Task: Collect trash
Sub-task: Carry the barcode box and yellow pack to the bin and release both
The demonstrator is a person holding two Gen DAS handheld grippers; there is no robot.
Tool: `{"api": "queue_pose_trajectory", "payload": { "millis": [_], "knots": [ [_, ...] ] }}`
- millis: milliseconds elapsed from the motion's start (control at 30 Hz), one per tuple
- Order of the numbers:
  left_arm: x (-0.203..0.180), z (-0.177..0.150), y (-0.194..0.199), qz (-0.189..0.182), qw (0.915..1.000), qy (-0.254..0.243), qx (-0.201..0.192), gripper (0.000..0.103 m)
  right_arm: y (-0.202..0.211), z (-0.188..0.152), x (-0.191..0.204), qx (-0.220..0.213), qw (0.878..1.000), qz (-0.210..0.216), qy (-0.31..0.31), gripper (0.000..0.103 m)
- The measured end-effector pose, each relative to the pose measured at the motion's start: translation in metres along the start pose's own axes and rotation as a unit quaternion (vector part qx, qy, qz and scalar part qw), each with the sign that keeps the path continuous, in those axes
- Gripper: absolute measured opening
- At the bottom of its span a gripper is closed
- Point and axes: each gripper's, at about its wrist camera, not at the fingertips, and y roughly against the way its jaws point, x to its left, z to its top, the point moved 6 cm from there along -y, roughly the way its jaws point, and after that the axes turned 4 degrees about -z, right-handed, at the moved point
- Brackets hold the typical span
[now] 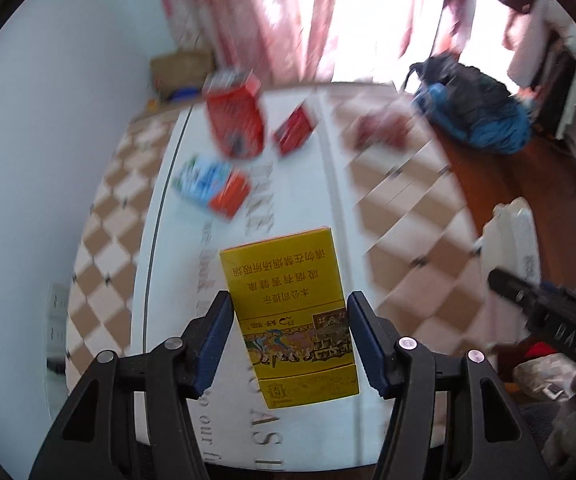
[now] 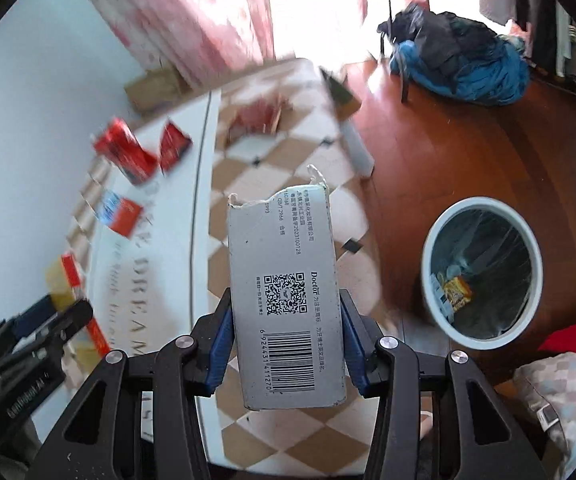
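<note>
Right gripper (image 2: 286, 342): fingers clamped on the grey box (image 2: 286, 296), one blue pad pressed on each long side near its near end.
Grey box: long axis runs straight out along the fingers, its torn end pointing far; it hangs over the counter's (image 2: 160, 248) right edge.
Bin (image 2: 481, 268): on the wood floor, right of the grey box and a little lower; lined with a clear bag, some wrappers already at the bottom.
Key relation: the bin lies to the right of the right gripper, apart from it, so the box likely needs a swing right before any release.
Left gripper (image 1: 289, 346): fingers wide, with the yellow pack (image 1: 288, 320) between them; the left pad looks close to its side, the right one stands off. Whether either touches it is hard to tell.
Yellow pack: lying flat on the white counter, long axis along the fingers.
Other trash: red boxes (image 1: 236, 120) and a blue-and-red pack (image 1: 212, 186) further off on the counter, blurred.
Nearer arm: the right one is closer to the bin.
</note>
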Motion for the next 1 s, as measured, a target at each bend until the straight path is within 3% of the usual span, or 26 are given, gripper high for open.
{"api": "queue_pose_trajectory", "payload": {
  "millis": [67,100,200,333,467,700,767,867,1000],
  "knots": [
    [-0.020,0.015,0.016,-0.021,0.9994,-0.014,-0.023,0.055,0.025,0.002,-0.014,-0.021,1.000,0.010,-0.011,0.050],
    [-0.035,0.035,0.003,-0.031,0.9989,-0.020,-0.029,0.055,0.035,0.003,-0.021,-0.029,0.999,0.008,-0.014,0.050],
    [-0.077,0.058,0.010,-0.054,0.9961,-0.049,-0.049,0.055,0.068,0.008,-0.056,-0.057,0.998,-0.001,-0.030,0.050],
    [-0.143,0.068,0.013,-0.087,0.9907,-0.089,-0.054,0.055,0.101,0.012,-0.117,-0.082,0.994,-0.028,-0.062,0.050],
    [-0.212,0.066,-0.001,-0.125,0.9829,-0.129,-0.043,0.055,0.102,0.006,-0.185,-0.077,0.990,-0.055,-0.100,0.050],
    [-0.319,0.054,-0.084,-0.184,0.9654,-0.173,0.065,0.055,0.042,-0.018,-0.288,-0.001,0.982,-0.061,-0.178,0.050],
    [-0.334,0.052,-0.108,-0.185,0.9620,-0.177,0.095,0.055,0.020,-0.023,-0.309,0.022,0.979,-0.056,-0.197,0.050],
    [-0.358,0.046,-0.148,-0.216,0.9466,-0.167,0.170,0.055,-0.012,-0.025,-0.332,0.045,0.973,-0.046,-0.220,0.050],
    [-0.373,0.054,-0.180,-0.209,0.9443,-0.157,0.200,0.057,-0.049,-0.018,-0.357,0.066,0.972,-0.052,-0.221,0.050]
  ]
}}
